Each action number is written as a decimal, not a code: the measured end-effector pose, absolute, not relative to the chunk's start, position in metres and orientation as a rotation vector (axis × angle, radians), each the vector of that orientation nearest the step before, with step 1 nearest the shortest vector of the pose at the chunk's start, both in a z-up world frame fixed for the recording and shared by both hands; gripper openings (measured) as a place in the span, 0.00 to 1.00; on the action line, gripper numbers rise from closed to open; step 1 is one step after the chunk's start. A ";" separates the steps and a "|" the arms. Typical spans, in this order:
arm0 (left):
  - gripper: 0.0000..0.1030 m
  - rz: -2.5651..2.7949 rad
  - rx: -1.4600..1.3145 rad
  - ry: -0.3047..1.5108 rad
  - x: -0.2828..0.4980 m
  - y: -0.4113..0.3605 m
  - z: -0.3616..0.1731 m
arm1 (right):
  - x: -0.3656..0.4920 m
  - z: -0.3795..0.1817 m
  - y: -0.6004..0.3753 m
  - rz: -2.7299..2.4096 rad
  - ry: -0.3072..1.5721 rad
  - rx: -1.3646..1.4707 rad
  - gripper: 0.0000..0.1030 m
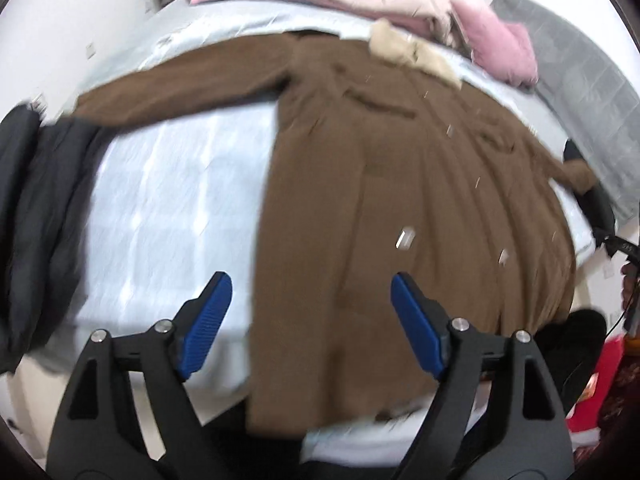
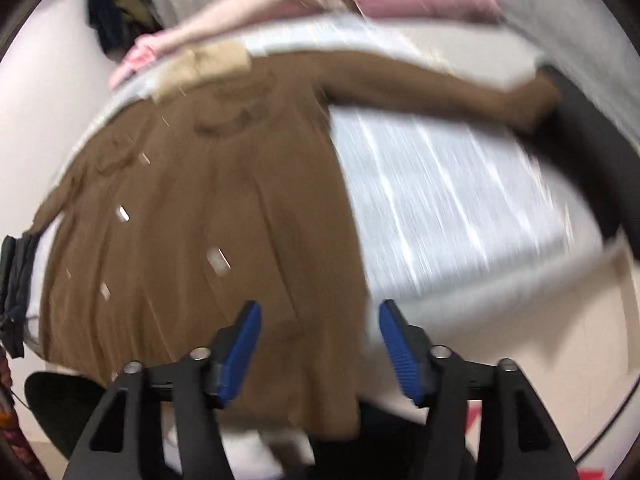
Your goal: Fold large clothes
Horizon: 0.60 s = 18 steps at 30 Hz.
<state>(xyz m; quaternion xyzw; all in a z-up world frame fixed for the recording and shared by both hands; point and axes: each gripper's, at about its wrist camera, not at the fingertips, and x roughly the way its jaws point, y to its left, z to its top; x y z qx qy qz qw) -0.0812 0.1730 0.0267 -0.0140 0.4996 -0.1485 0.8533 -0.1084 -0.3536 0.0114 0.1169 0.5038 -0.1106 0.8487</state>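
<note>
A brown coat (image 1: 380,184) lies spread flat on the bed (image 1: 168,200), collar toward the far edge and hem hanging over the near edge. Its pale fur collar (image 1: 412,54) sits near the far edge, just short of a heap of pink clothes (image 1: 400,4) piled along that edge. One sleeve (image 1: 180,96) stretches straight out toward the bed's left edge, where its cuff meets a dark garment (image 1: 44,208) draped there. The other sleeve (image 2: 440,88) runs out toward the right edge in the right wrist view, its cuff touching something black (too blurred to name). A grey blanket (image 1: 580,92) lies past the coat's far right side.

The left gripper (image 1: 311,324) hovers over the coat's hem at the near edge, jaws spread wide, nothing between the blue pads (image 1: 208,328). The right gripper (image 2: 320,350) hangs above the hem's other side, where brown cloth gives way to the pale sheet, jaws also well apart and empty. Both views are smeared by motion blur, and small pale flecks show across the coat.
</note>
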 end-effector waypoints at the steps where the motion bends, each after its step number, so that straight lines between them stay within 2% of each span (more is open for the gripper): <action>1: 0.80 -0.319 -0.034 1.044 -0.071 0.163 0.027 | -0.099 0.014 -0.347 -0.220 1.047 0.242 0.65; 6: 0.80 -0.349 -0.087 1.033 -0.015 0.120 0.015 | -0.005 0.006 -0.305 -0.117 1.024 0.272 0.65; 11: 0.80 -0.416 -0.054 0.925 0.038 0.056 0.011 | 0.056 -0.003 -0.274 -0.064 0.974 0.219 0.65; 15: 0.80 -0.395 0.008 0.967 0.073 0.039 -0.035 | 0.088 -0.037 -0.271 -0.094 0.971 0.144 0.66; 18: 0.80 -0.401 -0.008 1.047 0.079 0.061 -0.076 | 0.098 -0.077 -0.299 -0.183 1.067 0.161 0.66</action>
